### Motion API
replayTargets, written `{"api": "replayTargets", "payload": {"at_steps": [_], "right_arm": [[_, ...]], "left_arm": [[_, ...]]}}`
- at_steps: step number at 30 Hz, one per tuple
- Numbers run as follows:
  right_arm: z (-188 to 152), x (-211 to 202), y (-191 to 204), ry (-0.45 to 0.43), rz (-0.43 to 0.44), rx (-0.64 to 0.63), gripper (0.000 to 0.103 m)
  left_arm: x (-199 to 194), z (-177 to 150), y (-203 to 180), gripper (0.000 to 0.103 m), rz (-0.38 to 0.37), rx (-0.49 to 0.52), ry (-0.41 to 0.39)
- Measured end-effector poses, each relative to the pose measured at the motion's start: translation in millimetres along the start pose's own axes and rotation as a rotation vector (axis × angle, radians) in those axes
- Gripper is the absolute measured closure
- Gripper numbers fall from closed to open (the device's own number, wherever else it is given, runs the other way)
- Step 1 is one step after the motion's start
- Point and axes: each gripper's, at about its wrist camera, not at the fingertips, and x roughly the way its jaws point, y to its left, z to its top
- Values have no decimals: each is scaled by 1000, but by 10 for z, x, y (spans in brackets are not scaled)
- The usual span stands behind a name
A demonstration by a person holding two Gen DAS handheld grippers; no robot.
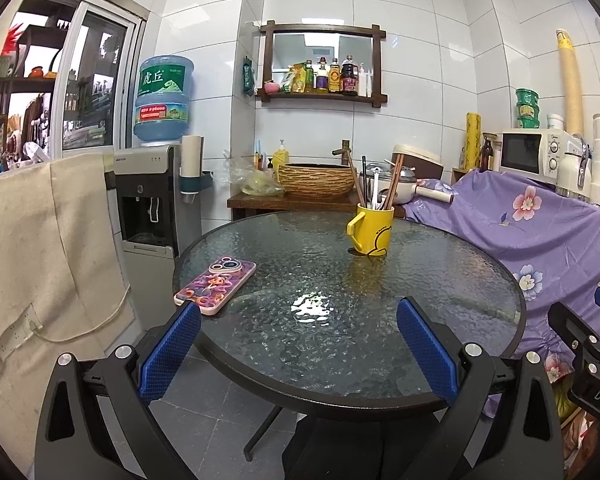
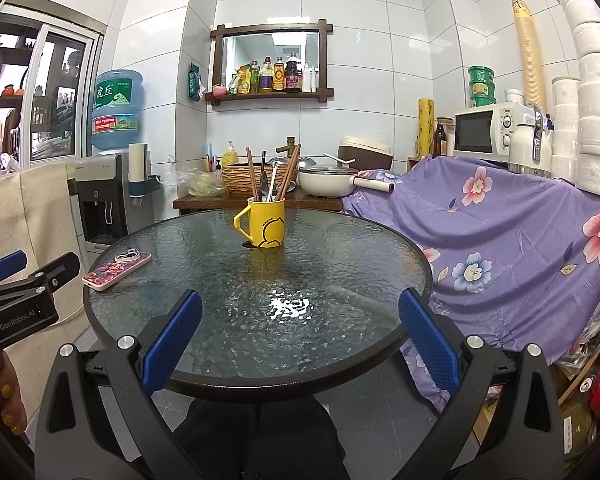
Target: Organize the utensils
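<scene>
A yellow mug stands upright at the far side of the round glass table. Several utensils stick up out of it: brown chopsticks, a dark piece and a white-handled one. My left gripper hangs open over the table's near edge, nothing between its blue pads. My right gripper is likewise open and empty at the near edge, well short of the mug. Each gripper's side shows at the other view's border.
A phone in a patterned case lies on the table's left. A water dispenser stands left, a counter with a basket bowl and pot behind, a purple floral cloth to the right.
</scene>
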Motion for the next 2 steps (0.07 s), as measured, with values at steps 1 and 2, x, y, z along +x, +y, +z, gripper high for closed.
{"api": "replayTargets", "payload": {"at_steps": [1,2], "right_arm": [[1,-4,2,-1,0,-1,6],[5,-1,3,-2,0,-3,6]], "left_arm": [[-1,-2,3,7,1,1,0],[-2,-6,7,7,0,-2,0]]}}
